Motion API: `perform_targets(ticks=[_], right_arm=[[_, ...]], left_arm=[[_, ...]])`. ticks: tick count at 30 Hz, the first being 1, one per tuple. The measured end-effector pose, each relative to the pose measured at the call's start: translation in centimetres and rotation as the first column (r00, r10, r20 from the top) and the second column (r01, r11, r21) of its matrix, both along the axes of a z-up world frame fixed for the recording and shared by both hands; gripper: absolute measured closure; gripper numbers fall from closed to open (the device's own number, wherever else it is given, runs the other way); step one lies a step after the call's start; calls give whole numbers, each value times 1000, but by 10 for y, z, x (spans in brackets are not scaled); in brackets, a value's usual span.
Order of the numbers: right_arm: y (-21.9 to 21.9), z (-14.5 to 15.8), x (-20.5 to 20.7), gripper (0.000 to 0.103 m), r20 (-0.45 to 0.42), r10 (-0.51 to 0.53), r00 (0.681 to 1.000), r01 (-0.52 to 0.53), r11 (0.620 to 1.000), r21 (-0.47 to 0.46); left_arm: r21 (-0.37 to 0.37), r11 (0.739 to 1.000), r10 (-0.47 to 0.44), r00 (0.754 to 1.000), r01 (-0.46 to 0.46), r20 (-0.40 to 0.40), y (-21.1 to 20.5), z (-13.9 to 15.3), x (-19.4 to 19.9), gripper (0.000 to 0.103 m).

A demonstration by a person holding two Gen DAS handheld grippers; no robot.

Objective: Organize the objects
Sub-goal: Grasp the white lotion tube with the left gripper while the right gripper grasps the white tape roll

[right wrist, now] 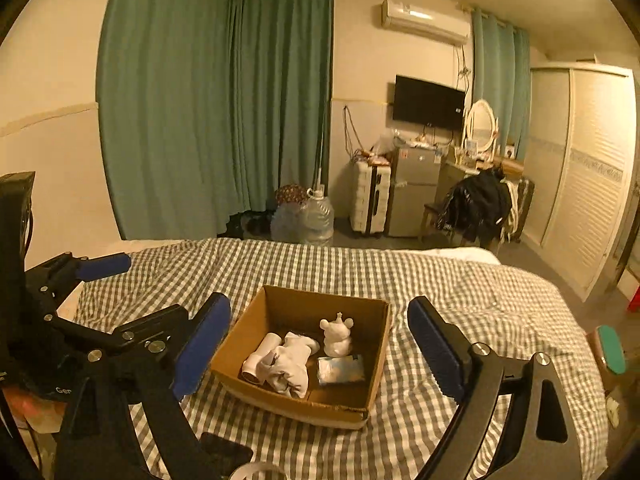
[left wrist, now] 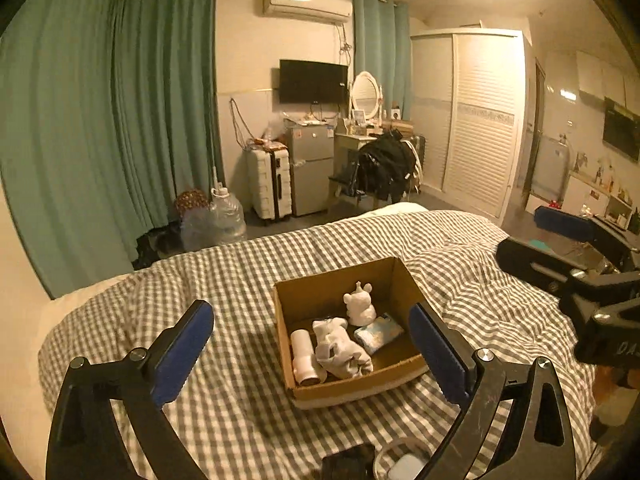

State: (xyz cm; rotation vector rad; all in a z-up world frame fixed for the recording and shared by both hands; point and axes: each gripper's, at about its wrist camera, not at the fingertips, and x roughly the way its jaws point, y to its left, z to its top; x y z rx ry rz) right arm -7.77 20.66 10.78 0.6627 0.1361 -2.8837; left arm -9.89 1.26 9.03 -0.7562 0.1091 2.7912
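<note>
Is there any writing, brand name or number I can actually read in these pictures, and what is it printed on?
"Gen": pale letters, cut off, on the dark body of the left gripper.
"OAS": pale letters, partly cut off, on the dark body of the right gripper.
Stickers on the fridge: too small to read.
Tissue pack print: blurred.

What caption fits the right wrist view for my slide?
Open right gripper hovers over a brown cardboard box holding a white bear figurine, white sock, white cylinder and tissue pack.
</note>
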Motion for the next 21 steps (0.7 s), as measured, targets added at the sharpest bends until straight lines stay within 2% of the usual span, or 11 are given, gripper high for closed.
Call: perform_targets(ticks=[4, 9, 15, 21], right_arm=[[-2, 7, 26, 11, -14, 1, 1000, -1, 1000, 5], [-8, -15, 44, 11, 29, 13, 999, -14, 999, 32], [-15, -76, 43, 11, 131, 27, 991, -35, 997, 64], [-23, -152, 36, 11, 286, 60, 956, -99, 987, 124]], left_arm=[[1, 1000, 17, 1000, -17, 5, -11, -4, 17, 1], [-19, 997, 75, 996, -75, 42, -22, -34, 26, 1], [-68, 994, 101, 984, -91, 150, -20, -101, 28, 1], [-120, 990, 99, 963, -71, 249, -17, -160, 39, 1]])
